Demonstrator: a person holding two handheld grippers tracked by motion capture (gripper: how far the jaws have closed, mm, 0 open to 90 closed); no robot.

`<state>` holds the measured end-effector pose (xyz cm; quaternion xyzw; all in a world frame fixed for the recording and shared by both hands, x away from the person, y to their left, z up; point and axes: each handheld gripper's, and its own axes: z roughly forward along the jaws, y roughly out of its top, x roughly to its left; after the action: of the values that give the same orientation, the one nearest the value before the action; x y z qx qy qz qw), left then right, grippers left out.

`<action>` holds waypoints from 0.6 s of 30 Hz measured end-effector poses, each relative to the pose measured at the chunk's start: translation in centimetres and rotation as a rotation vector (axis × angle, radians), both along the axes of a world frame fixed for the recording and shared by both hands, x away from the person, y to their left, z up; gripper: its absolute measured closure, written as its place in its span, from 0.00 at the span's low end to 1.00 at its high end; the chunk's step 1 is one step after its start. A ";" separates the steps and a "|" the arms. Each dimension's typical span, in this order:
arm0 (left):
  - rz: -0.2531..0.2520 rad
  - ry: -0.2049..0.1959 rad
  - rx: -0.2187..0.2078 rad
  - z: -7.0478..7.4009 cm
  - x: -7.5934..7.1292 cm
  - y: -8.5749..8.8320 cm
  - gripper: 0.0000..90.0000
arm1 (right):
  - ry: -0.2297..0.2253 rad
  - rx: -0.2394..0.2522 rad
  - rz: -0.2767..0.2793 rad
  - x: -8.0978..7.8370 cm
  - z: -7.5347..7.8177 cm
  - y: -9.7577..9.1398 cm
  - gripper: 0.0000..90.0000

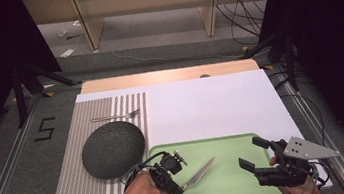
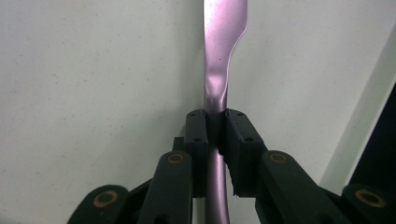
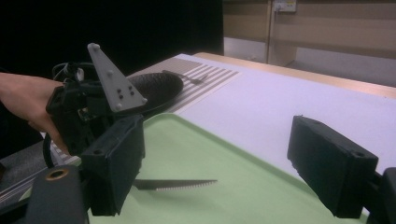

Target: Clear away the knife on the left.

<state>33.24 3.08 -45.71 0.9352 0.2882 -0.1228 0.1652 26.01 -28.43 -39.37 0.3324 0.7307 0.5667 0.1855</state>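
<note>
left gripper [image 1: 177,189]: jaws clamped on knife [image 1: 198,174] handle, over tray [image 1: 232,190] | right gripper [image 1: 250,154]: jaws wide, holding nothing, over tray's right side

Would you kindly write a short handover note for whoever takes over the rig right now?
Left tongs: shut on the knife, gripping its handle; the left gripper view shows the jaws clamped on the handle just below the blade.
Right tongs: open, holding nothing, over the right part of the green tray.
Things: the knife is over the green tray, blade pointing away from the person; whether it touches the tray is unclear. The dark plate lies on the striped mat, with the fork beyond it on the mat.
Done: knife grasped.
Left: probably carrying the knife to a spot beside the plate, then releasing it.
</note>
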 end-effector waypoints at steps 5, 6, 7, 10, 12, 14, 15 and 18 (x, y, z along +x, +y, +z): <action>0.018 -0.001 0.012 -0.2 0.0 0.0 0.88 | -0.001 0.003 0.001 0.0 0.0 0.0 0.22; 0.021 -0.005 0.006 -0.2 0.0 0.0 0.88 | -0.002 0.004 0.002 0.0 0.0 0.0 0.22; 0.023 -0.006 0.001 -0.2 0.0 0.1 0.88 | 0.000 0.002 0.001 0.0 0.0 0.0 0.22; 0.015 -0.008 -0.004 -0.1 -0.2 0.1 0.87 | 0.000 0.000 0.003 0.0 0.0 0.0 0.22; 0.009 -0.024 -0.012 0.2 -0.3 0.1 0.82 | 0.001 0.001 0.003 0.0 0.0 0.0 0.22; 0.006 -0.056 -0.032 0.8 -0.5 0.0 0.78 | 0.001 0.001 0.003 0.0 0.0 0.0 0.22; -0.004 -0.081 -0.059 1.2 -0.6 -0.1 0.75 | 0.001 0.001 0.003 0.0 0.0 0.0 0.22; -0.025 -0.141 -0.123 1.7 -0.9 -0.6 0.65 | -0.002 -0.002 0.006 0.0 0.0 0.0 0.22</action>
<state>32.38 2.45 -44.05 0.9331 0.2561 -0.0763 0.2407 26.01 -28.40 -39.37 0.3297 0.7321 0.5668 0.1849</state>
